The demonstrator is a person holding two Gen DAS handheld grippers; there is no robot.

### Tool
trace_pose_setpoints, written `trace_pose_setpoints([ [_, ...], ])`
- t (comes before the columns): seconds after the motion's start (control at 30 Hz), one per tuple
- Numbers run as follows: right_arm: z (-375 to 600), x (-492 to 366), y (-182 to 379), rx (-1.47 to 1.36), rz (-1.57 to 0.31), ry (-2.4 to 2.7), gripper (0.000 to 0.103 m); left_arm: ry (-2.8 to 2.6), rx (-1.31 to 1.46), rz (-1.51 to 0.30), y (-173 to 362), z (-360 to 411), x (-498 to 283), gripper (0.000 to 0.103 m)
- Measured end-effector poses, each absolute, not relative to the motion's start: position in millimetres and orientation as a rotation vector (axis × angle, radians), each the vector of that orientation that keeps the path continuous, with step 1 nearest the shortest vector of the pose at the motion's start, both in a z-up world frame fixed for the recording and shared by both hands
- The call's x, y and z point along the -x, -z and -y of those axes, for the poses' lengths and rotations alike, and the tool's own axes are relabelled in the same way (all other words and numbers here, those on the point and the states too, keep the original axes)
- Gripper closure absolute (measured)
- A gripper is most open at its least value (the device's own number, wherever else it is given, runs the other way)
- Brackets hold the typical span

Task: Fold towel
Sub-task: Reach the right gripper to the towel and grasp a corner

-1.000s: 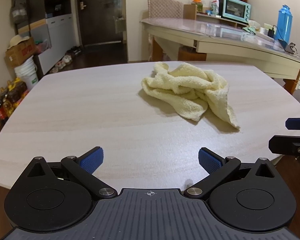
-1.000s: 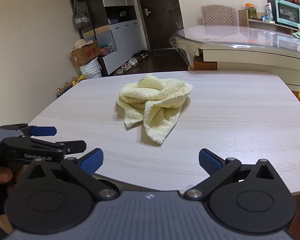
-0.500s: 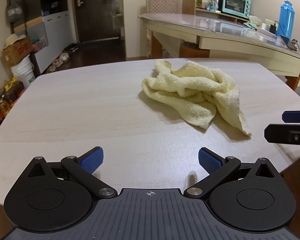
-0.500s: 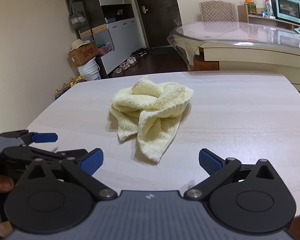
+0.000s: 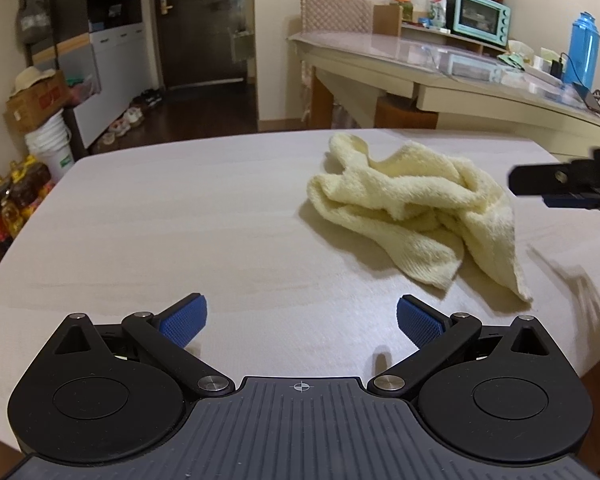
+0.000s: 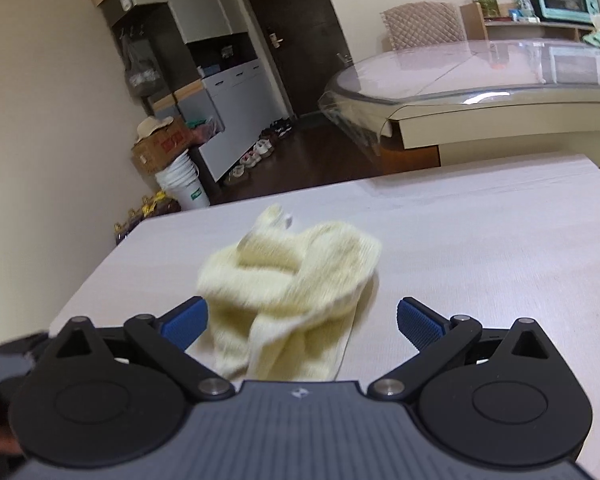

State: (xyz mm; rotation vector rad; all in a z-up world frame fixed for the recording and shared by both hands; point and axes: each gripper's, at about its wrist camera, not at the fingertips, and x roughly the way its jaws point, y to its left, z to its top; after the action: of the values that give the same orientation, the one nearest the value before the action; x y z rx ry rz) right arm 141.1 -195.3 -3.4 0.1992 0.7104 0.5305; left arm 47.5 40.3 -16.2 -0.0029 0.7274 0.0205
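Towel [image 5: 416, 212] pale yellow, crumpled heap, seemingly terry, on table [image 5: 180, 220]

Warm dim indoor light, soft shadows, fisheye bending at edges, right wrist view motion-blurred, glass tabletop glare

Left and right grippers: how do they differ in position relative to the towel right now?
The left gripper sits back over bare table, with the towel ahead and to its right. The right gripper is at the towel, with cloth between its fingers. Both are wide open, gripping nothing.
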Motion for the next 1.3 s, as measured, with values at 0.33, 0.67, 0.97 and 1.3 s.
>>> trace_pose_setpoints([
  [0.33, 184, -188, 15, -0.156, -0.776, -0.481, 0.024, -0.029, 0.004, -0.734, 15, -49, -59, 0.0],
  [0.67, 167, -195, 18, -0.03, -0.772, -0.49, 0.038, -0.018, -0.008, -0.746, 17, -44, -59, 0.0],
  [0.97, 167, -196, 22, -0.058, -0.775, -0.564, 0.08, -0.025, -0.012, -0.744, 17, -49, -56, 0.0],
  [1.3, 155, -151, -19, -0.046, -0.591, -0.739, 0.088, -0.048, -0.048, -0.708, 2, -82, -60, 0.0],
])
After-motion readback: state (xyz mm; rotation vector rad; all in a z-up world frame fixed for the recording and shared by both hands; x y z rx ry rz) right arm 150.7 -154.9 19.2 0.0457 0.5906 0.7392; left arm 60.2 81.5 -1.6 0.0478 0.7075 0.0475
